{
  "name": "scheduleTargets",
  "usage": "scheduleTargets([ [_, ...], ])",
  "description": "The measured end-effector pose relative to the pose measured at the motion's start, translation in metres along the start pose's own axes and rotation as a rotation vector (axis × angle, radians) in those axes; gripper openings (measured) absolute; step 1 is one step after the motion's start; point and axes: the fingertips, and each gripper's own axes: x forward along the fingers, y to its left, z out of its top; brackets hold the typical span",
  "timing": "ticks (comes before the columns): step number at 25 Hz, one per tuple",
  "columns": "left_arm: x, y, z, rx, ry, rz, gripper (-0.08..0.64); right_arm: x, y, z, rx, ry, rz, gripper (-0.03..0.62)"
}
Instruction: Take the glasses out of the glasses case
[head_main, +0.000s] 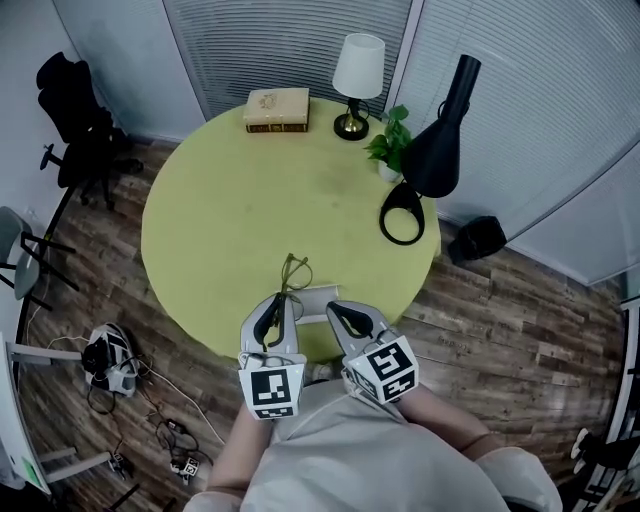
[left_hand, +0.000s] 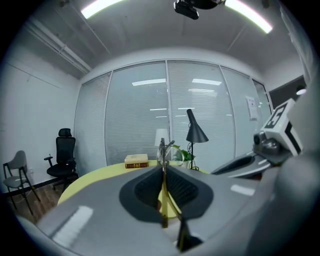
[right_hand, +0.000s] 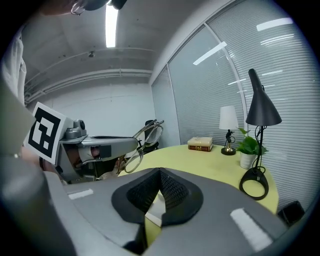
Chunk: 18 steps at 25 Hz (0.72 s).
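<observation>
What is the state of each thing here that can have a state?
glasses: out of the case, in the left gripper
left gripper: shut on the glasses
right gripper: shut on the case
case: lid state unclear
book: closed, lying flat
white lamp: upright, seems off
black lamp: upright, seems off

Round yellow-green tabletop (head_main: 230, 220). At far edge: closed book (head_main: 277, 108), lying flat; small table lamp (head_main: 356, 85), white shade, just beside it. Right side: potted plant (head_main: 392, 145); black desk lamp (head_main: 440, 130) on ring base (head_main: 402, 213). At near edge: pale glasses case (head_main: 318, 296). Middle bare.
</observation>
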Motion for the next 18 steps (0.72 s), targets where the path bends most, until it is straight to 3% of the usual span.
scheduleTargets([
  [18, 0.0024, 0.0034, -0.0093, 0.003, 0.023, 0.009, 0.02, -0.0031, -0.0051, 0.0038, -0.011, 0.009, -0.034, 0.0],
])
